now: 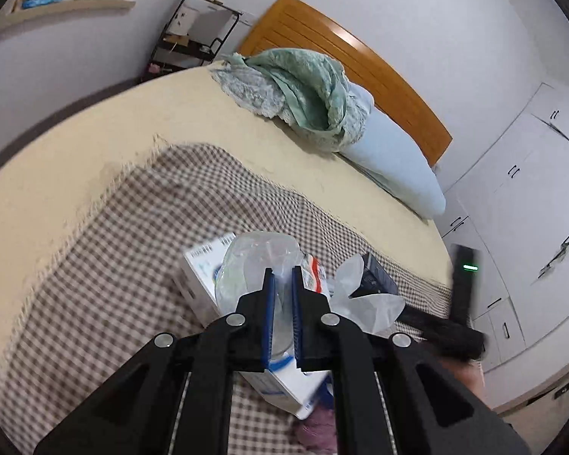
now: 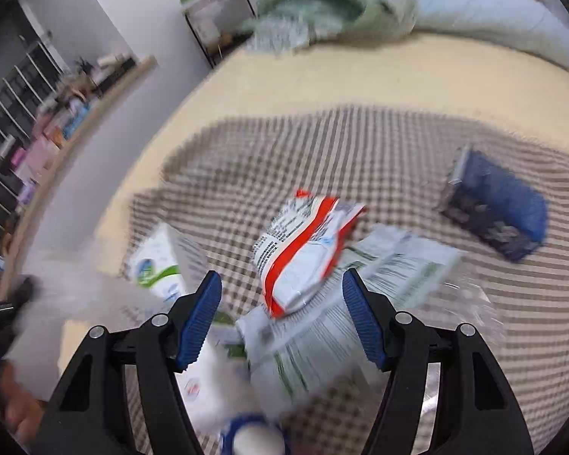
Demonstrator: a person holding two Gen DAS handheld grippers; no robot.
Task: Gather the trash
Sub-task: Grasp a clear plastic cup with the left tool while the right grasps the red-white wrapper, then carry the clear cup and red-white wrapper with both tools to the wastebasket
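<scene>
Fingers: left gripper (image 1: pixel 282 276) clamped on a clear plastic bag (image 1: pixel 260 261), blue pads nearly meeting with thin film pinched between; right gripper (image 2: pixel 282 303) spread wide, nothing between the pads, hovering over the pile.
Bed (image 1: pixel 76 159): cream sheet, checked blanket (image 1: pixel 113 265) over the near part; all the trash lying on that blanket.
Bedding: green lace quilt (image 1: pixel 307 87) and pale blue pillow (image 1: pixel 394 159) heaped by the wooden headboard (image 1: pixel 360 60), well apart from the trash; no obstacle.
Wardrobe (image 1: pixel 531 189): white doors beyond the bed's far side, clear of the work.
Trash pile: white carton with blue print (image 1: pixel 205 276) partly under the held bag; printed white wrapper (image 2: pixel 390 265) lying flat, red and white packet (image 2: pixel 303 250) on top of it, both just ahead of the open pads; second white carton with green print (image 2: pixel 159 269) to the left; dark blue packet (image 2: pixel 497 208) apart on the right.
Step in hand: likely lifting the bag clear and holding it as the receptacle while the other gripper picks.
Doing it well: keep the pinch firm, since thin film slips; take the red and white packet first, as topmost piece; close across its narrow width.
In the way: overlapping wrappers, risk of dragging two at once; blanket folds easily caught by low pads.
Uncertain: motion blur in the right view, small print unreadable.
</scene>
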